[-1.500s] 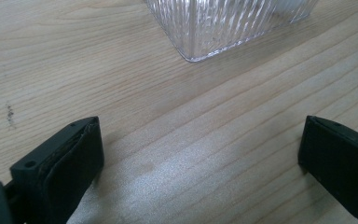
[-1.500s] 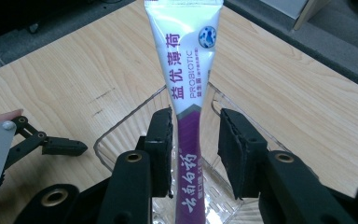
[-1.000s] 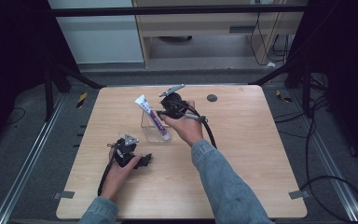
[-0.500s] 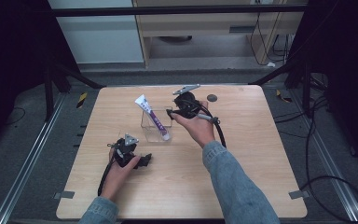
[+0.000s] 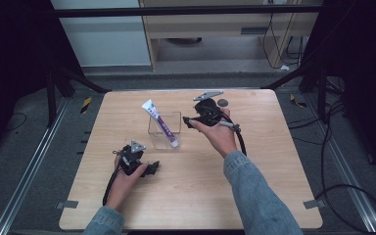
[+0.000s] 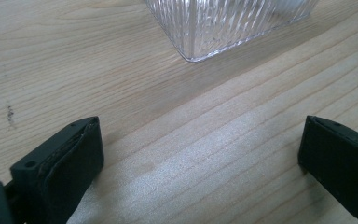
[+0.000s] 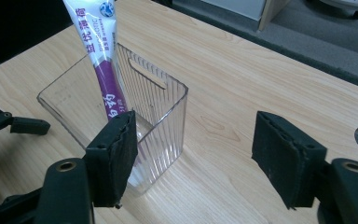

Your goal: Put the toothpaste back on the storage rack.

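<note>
Nearest the worktop's [image 5: 274, 196] front edge, the left gripper [image 5: 149, 169] rests on the wood, jaws wide apart and empty. Mid-worktop stands the clear bin [image 5: 162, 132], the toothpaste tube [image 5: 159, 122] leaning inside, its crimped end above the rim. Just beyond, toward the far edge, the right gripper [image 5: 188, 121] has just been opening its jaws, nothing between them. The risk: a stray jaw nudging the light bin could tip it.

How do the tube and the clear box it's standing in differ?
The tube is opaque, white above and purple below, with printing; the box is see-through ribbed plastic. The tube leans at a slant and sticks out above the rim; the box sits flat and upright on the table. The tube is slim, the box wide and open-topped. Neither is gripped.
</note>
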A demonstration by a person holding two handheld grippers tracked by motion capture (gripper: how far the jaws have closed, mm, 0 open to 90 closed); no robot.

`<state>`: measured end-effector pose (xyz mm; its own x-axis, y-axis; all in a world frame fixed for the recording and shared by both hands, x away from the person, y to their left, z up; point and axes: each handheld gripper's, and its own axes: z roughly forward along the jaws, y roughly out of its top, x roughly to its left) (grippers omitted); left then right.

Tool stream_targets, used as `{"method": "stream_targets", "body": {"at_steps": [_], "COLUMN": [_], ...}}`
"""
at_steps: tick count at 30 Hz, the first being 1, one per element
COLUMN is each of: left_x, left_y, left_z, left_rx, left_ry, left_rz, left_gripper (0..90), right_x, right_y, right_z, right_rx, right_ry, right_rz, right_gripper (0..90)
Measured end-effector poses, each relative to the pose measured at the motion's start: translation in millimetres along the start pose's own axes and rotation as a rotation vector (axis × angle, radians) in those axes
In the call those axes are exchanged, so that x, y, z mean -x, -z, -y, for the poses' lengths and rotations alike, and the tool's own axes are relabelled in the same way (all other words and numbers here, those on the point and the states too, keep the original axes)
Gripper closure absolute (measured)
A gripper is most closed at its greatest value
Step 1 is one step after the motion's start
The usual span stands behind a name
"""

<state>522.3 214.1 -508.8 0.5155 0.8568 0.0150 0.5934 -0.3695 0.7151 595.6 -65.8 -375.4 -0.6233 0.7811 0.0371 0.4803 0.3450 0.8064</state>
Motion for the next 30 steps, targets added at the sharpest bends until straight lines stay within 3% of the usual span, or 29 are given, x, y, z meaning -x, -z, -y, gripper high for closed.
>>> {"method": "stream_targets", "body": {"at_steps": [9,30], "left_x": [-0.3,-0.1], "left_y": [0.3,0.3], "left_z": [0.0,0.1], "left_rx": [-0.004,-0.003], "left_ry": [-0.005,-0.004], "left_rz": [0.0,-0.002], "left_gripper": [0.0,0.0], "right_x": [12.0,27.0], "right_y": [10.5,31.9], "right_z": [9.8,31.5], "right_rx": [0.0,-0.008], "right_ry": [-0.006,-0.017], "right_rz": [0.025,0.049], "right_gripper": [21.9,19.6]}}
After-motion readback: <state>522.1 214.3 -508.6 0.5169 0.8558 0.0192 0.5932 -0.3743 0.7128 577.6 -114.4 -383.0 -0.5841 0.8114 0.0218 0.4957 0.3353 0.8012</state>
